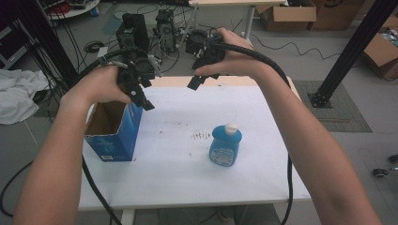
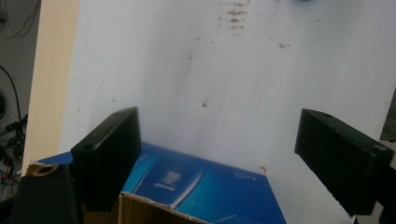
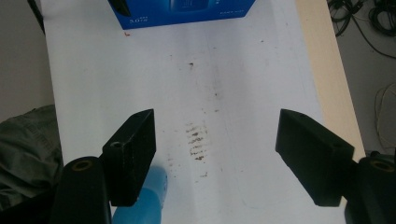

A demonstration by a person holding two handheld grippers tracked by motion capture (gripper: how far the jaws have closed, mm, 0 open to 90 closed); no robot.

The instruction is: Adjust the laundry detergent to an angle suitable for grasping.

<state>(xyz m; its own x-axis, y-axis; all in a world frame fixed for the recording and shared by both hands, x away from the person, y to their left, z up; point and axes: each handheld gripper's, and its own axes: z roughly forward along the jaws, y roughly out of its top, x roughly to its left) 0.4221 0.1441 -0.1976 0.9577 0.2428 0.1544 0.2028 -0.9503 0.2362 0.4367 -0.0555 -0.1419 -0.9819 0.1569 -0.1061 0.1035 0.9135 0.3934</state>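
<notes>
White tabletop (image 1: 263,154), stained near its middle, stands over a floor strewn with cables and cardboard boxes. An open blue box (image 1: 115,133) sits by the left edge; what shows of its inside looks empty. A capped blue bottle (image 1: 225,144) stands upright near the middle, well apart from the box. The left tongs (image 1: 143,98) hover over the box's open top, released and grasping nothing. The right tongs (image 1: 201,79) hang above the far edge, also released and empty, with the bottle below them. Likely the bottle is meant for the box. A grip high on its rounded body could tip it or let it slip; the light box could slide or topple if bumped.
</notes>
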